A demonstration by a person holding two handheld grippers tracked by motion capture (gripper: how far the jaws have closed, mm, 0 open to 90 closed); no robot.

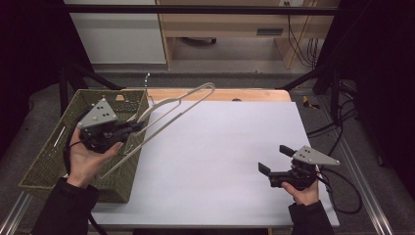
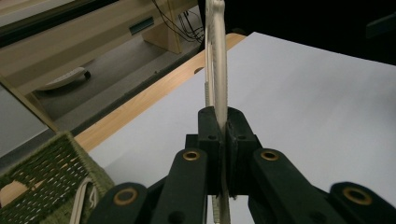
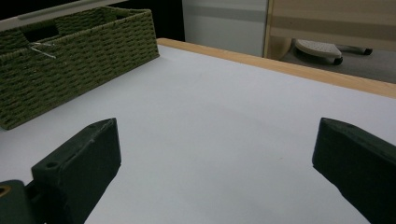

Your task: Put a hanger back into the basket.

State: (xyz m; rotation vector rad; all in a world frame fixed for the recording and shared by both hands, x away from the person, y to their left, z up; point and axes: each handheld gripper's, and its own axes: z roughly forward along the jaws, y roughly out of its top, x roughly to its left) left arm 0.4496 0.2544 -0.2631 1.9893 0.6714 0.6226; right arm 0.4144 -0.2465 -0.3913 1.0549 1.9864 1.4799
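A cream clothes hanger [image 1: 172, 112] is held up over the right edge of the green wicker basket [image 1: 44, 159], its far end reaching over the white table sheet. My left gripper [image 1: 138, 126] is shut on the hanger's shoulder; in the left gripper view the hanger [image 2: 217, 56] stands edge-on, pinched between the black jaws. A metal hook [image 1: 147, 77] sticks up near the basket's far corner. My right gripper [image 1: 274, 159] rests low over the sheet's right side, jaws wide apart with nothing between them. In the right gripper view the basket [image 3: 79, 60] lies ahead at the left.
The white sheet [image 1: 220, 147] covers most of the wooden table [image 1: 244, 94]. Another light hanger part lies inside the basket [image 2: 81, 200]. Black frame bars and cables stand at both sides, and wooden furniture sits beyond the far edge.
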